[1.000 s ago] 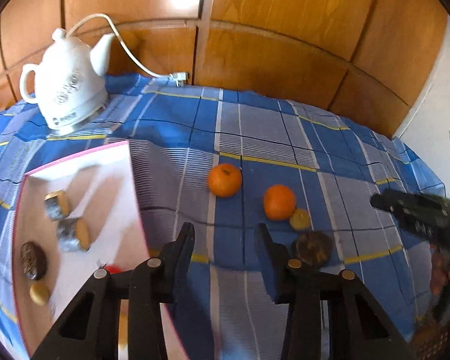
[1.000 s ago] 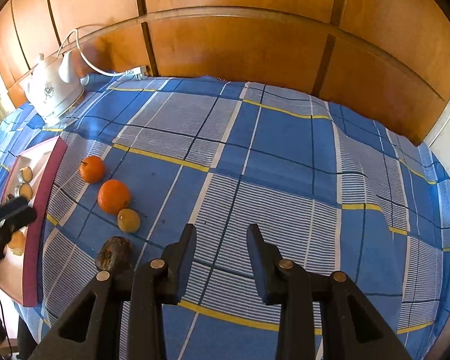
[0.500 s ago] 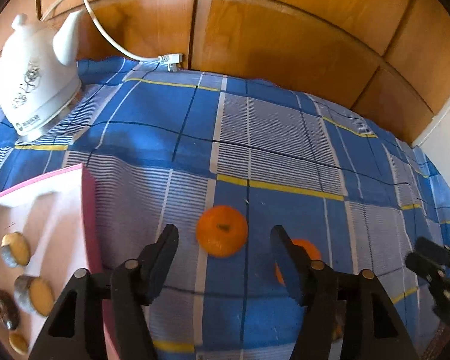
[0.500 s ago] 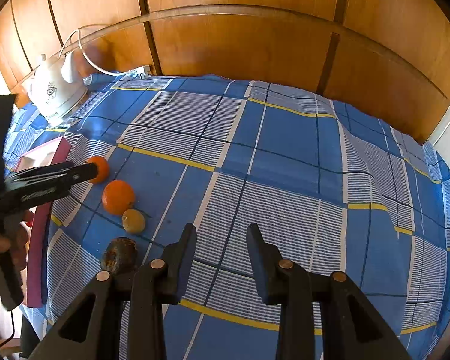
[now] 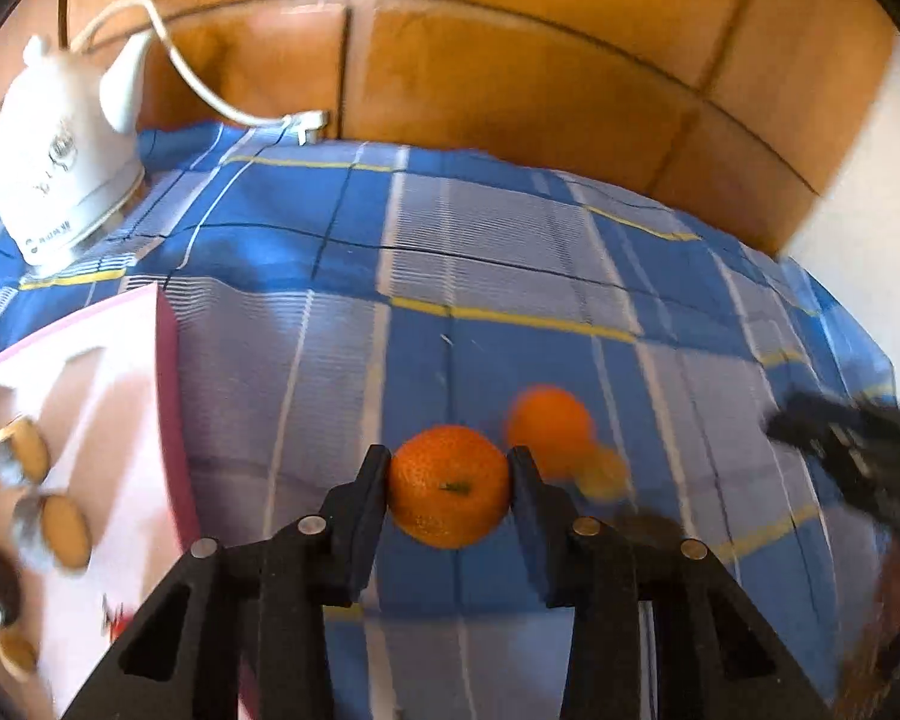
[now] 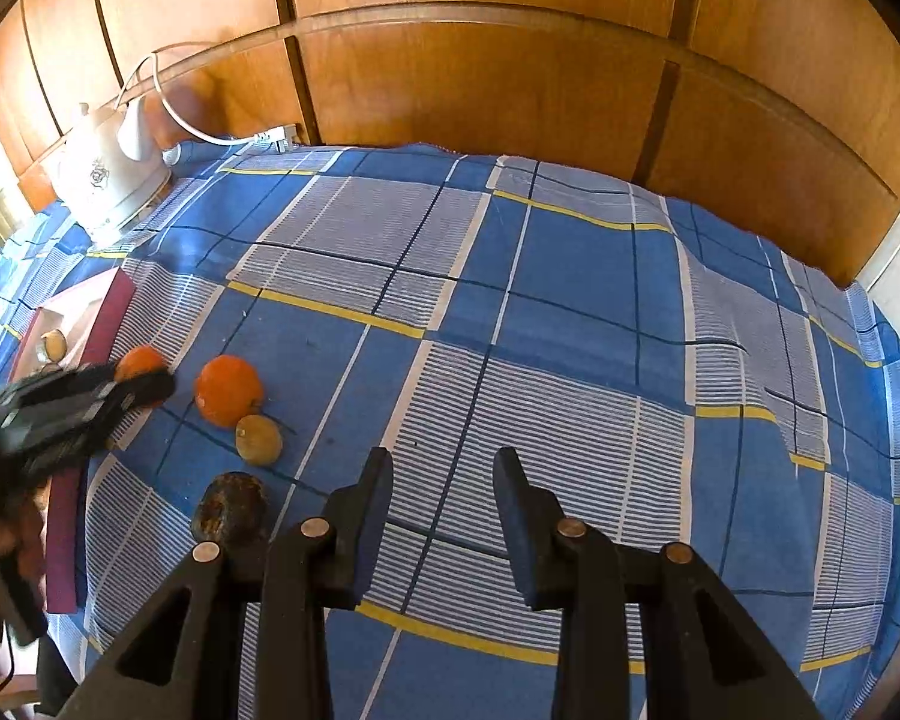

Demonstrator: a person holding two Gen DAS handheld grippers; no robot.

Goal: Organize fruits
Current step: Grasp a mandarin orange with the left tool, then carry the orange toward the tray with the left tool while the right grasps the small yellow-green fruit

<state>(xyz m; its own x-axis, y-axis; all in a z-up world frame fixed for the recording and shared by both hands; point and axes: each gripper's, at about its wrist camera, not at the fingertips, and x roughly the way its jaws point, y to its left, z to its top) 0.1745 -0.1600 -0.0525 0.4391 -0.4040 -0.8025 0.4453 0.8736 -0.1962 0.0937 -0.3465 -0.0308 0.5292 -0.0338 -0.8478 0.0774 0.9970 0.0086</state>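
My left hand-held gripper (image 5: 450, 483) clamps a tangerine (image 5: 449, 493) just beside the pink tray's (image 5: 171, 420) rim at 9 o'clock. Right hand-held gripper (image 6: 443, 483) hangs released over bare checked tablecloth (image 6: 570, 330); wood panelling (image 6: 510, 90) at 12.

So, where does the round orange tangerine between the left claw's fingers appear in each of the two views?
Left wrist view: the round orange tangerine sits low in the centre, between the fingers of the left claw.
Right wrist view: it shows at the far left, partly hidden behind that claw.
Shared landmark: the white ceramic kettle, at the upper left in both.
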